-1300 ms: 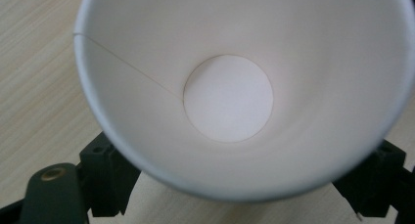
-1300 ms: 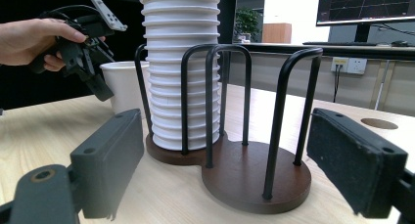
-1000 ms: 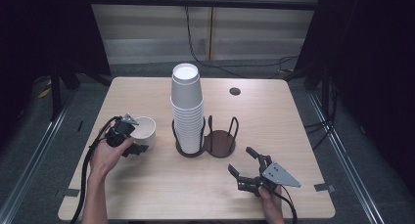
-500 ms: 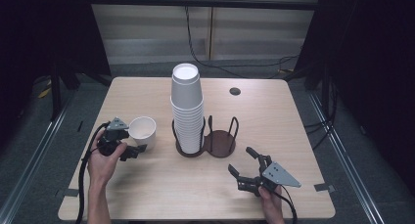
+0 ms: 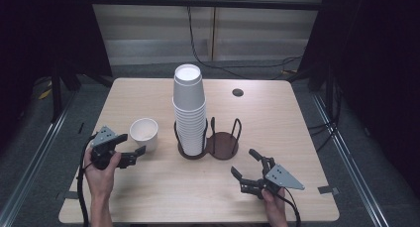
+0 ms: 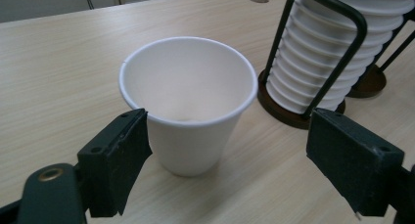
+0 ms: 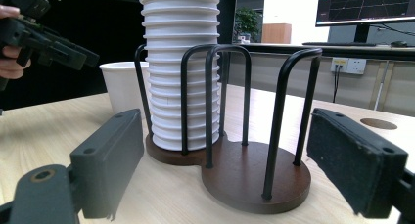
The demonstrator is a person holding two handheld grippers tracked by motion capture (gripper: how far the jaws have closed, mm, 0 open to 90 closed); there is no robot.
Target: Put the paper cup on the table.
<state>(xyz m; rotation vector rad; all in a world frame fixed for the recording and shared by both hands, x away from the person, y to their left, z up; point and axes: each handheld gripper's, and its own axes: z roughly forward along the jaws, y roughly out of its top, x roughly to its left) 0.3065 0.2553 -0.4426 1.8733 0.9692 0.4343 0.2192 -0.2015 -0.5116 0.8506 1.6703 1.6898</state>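
Note:
A single white paper cup (image 5: 144,133) (image 6: 188,101) stands upright and empty on the wooden table (image 5: 277,123). My left gripper (image 5: 134,143) (image 6: 227,123) is open just in front of it; the cup sits beyond the jaw tips, untouched. A tall stack of white cups (image 5: 188,108) (image 7: 178,62) fills the left ring of a black wire holder (image 5: 223,142) on a brown base (image 7: 254,177); the right ring is bare. My right gripper (image 5: 243,162) (image 7: 225,121) rests open near the front right, facing the holder, nothing between its jaws.
A small round hole (image 5: 237,92) lies in the table's far right part. Cables trail from both grippers off the near edge. Metal rails run along the floor on both sides. The left gripper (image 7: 44,38) appears far off in the right gripper view.
My left gripper has drawn back from the single cup toward the near left edge; the cup stays standing where it was. The right gripper has not moved.

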